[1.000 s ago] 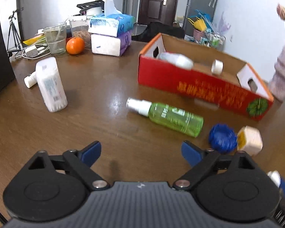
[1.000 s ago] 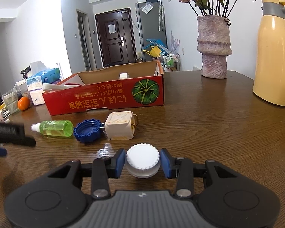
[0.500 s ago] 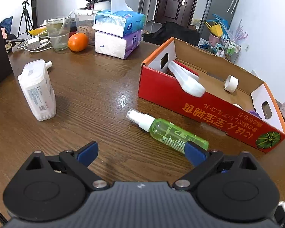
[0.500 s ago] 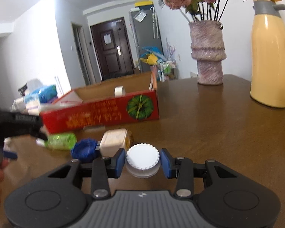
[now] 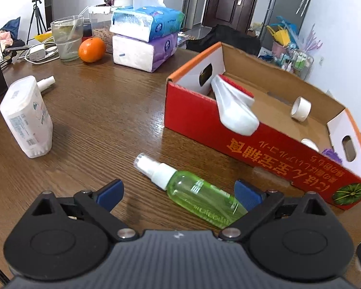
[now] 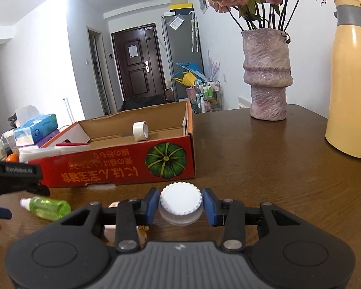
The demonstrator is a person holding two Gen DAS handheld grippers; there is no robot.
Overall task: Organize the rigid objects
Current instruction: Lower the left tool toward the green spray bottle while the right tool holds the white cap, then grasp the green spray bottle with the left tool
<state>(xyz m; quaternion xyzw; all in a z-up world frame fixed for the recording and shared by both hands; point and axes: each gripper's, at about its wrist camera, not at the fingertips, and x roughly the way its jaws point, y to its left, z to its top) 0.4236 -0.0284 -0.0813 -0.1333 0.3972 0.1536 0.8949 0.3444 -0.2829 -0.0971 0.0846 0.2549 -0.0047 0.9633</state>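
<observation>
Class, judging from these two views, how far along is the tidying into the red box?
Done: tape roll and white scoop lie in the red box. In hand: the right gripper clamps a white cap; the left gripper, jaws just opening, frames the green spray bottle. Left: that bottle and the white container.

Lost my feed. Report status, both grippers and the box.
Left gripper open, jaws just widened, over green spray bottle, not gripping. Right gripper shut on white cap. Red box ahead, path clear.

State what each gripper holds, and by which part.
Right gripper: white ribbed cap, pinched at its sides. Left gripper: open, holding nothing.
</observation>
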